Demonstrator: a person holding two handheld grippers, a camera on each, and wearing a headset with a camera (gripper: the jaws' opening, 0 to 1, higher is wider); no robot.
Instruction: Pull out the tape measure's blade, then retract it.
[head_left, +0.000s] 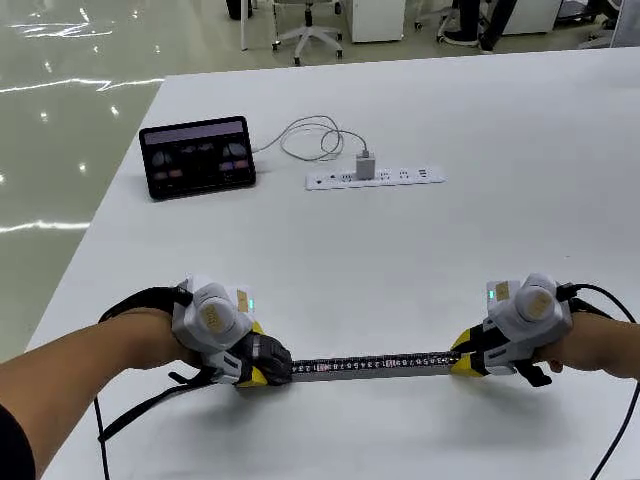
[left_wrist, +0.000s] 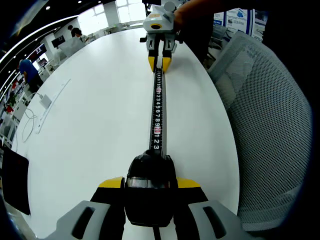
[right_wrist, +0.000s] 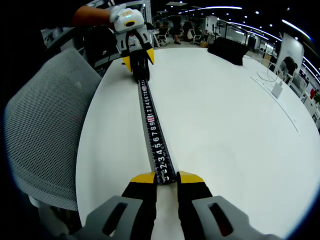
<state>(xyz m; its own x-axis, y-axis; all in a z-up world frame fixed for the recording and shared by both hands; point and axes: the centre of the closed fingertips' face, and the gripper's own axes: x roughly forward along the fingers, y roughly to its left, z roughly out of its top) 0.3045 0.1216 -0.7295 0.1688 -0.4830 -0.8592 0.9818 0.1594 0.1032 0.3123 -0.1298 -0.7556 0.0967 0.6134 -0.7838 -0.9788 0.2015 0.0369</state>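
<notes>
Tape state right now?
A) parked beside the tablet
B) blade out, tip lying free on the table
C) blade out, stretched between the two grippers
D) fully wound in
C: the blade runs straight across the table from the case, held in the left gripper, to the right gripper, which is closed on its tip.
</notes>
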